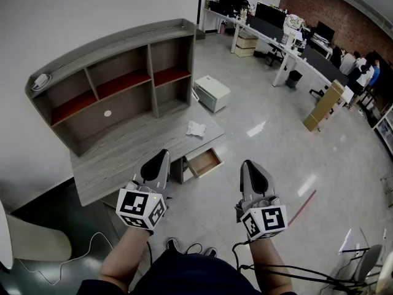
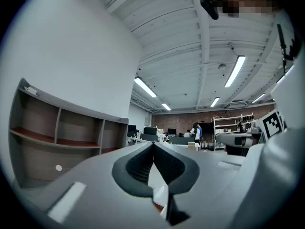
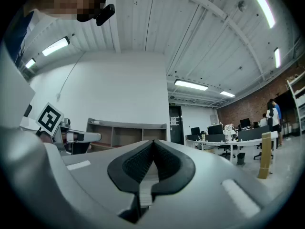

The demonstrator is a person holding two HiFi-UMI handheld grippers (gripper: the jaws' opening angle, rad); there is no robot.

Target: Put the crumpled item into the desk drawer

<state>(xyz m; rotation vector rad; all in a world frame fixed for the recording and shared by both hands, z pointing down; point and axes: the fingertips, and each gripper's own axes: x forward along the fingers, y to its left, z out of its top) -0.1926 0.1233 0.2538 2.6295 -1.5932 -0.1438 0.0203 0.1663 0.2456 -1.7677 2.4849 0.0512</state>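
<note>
Located crumpled item (image 1: 196, 128): white, lying on top of desk (image 1: 123, 149) near its right end, just in front of hutch (image 1: 104, 60). Confirmed not in drawer (image 1: 204, 163). Found drawer pulled out from the desk's front at the right end, brown inside showing; sits lower in head view than the item and apart from it.

Checked left gripper (image 1: 164, 153). Held in front of the desk, tips just left of the drawer in head view, well apart from the item. Read jaws in left gripper view as pressed together at the tips, dark pads meeting along one line. Saw hutch shelves at the left of that view.

Checked right gripper (image 1: 248, 163). Held over floor (image 1: 270, 140), to the right of the drawer and well apart from the item. Read jaws in right gripper view as likewise closed tip to tip. Saw the hutch beyond them, left of centre.

Noted further:
- small white disc (image 1: 107, 113) in a lower hutch compartment;
- coiled white cable (image 1: 40, 82) on the hutch top, left end;
- white box (image 1: 212, 93) on the floor beyond the desk's right end;
- tall cardboard (image 1: 324, 106) standing farther right, near rows of office desks with monitors.
</note>
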